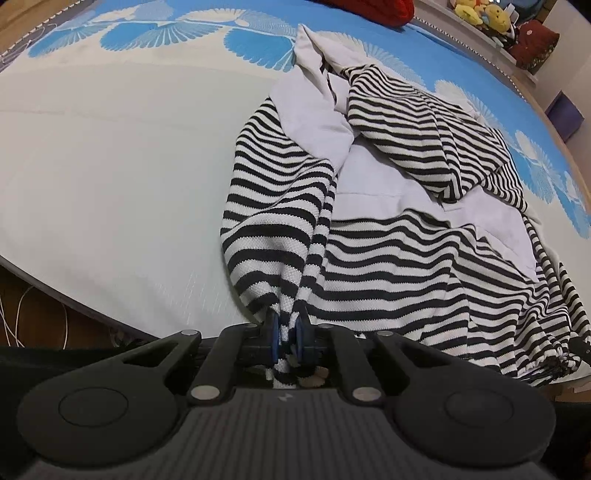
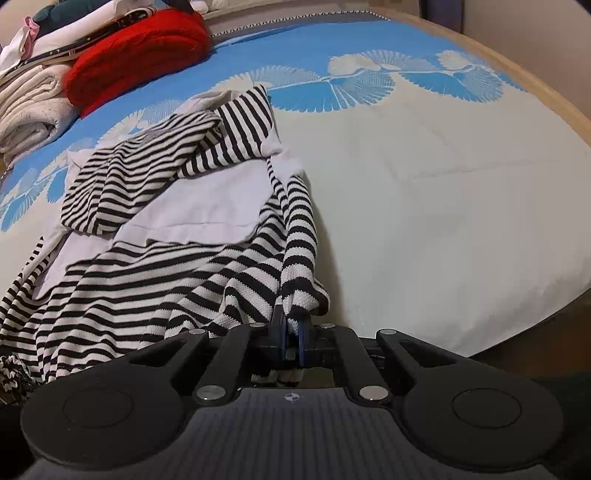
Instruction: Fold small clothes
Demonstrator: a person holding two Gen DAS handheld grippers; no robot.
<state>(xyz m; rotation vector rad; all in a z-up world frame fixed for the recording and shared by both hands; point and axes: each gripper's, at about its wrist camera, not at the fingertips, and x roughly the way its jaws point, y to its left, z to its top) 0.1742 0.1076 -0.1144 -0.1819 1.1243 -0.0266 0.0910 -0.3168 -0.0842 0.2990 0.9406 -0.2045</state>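
A black-and-white striped garment (image 1: 388, 254) with plain white panels lies crumpled on the bed, its far part bunched and folded over. In the left wrist view my left gripper (image 1: 286, 338) is shut on the garment's near left edge, striped cloth pinched between the blue pads. The right wrist view shows the same striped garment (image 2: 147, 273) spread to the left. My right gripper (image 2: 293, 341) is shut on its near right edge, a fold of striped cloth squeezed between the pads. Both held edges sit near the bed's front rim.
The bed cover (image 1: 110, 166) is pale with a blue fan pattern along the far side. A red knit item (image 2: 136, 55) and a stack of folded whites (image 2: 29, 107) lie at the far left in the right wrist view. Plush toys (image 1: 484, 14) sit on a shelf. Cables (image 1: 14, 314) hang below the bed edge.
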